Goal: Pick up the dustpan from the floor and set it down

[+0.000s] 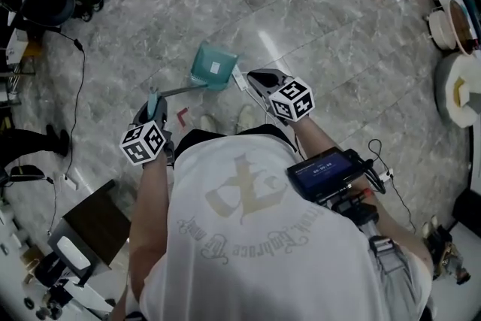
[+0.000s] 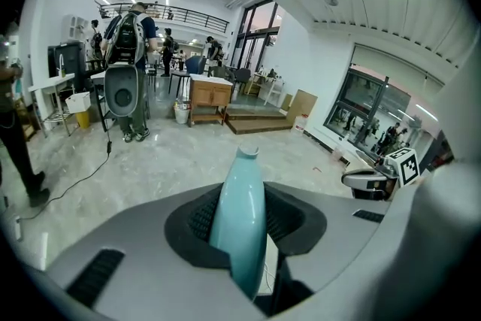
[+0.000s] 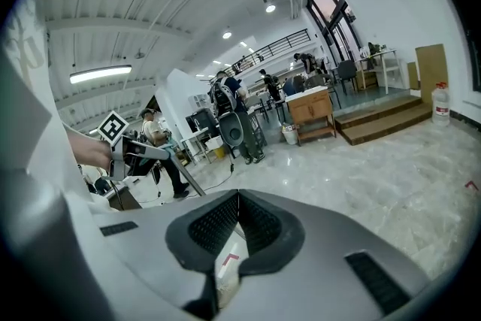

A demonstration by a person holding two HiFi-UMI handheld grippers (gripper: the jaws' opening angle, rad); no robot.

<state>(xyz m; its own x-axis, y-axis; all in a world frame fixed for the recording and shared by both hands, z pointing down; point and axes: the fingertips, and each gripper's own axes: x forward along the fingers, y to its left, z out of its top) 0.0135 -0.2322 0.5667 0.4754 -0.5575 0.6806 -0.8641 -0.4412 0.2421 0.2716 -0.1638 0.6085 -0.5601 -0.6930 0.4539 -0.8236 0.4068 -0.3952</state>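
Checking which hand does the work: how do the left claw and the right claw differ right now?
The left claw is clamped on the pale teal plastic dustpan's handle; the right claw holds nothing, jaws together. In the head view the left claw sits at the handle's near end, the right claw beside the pan. Both have black ribbed pads.

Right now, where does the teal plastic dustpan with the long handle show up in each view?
Head view: teal plastic dustpan, upper centre, its grey shaft running down-left to the left gripper.
Left gripper view: only its teal grip, bottom centre, clamped between the jaws.
Right gripper view: only the grey shaft, left of centre; pan hidden.
Shared landmark: grey marble floor; wooden cabinet in both gripper views.
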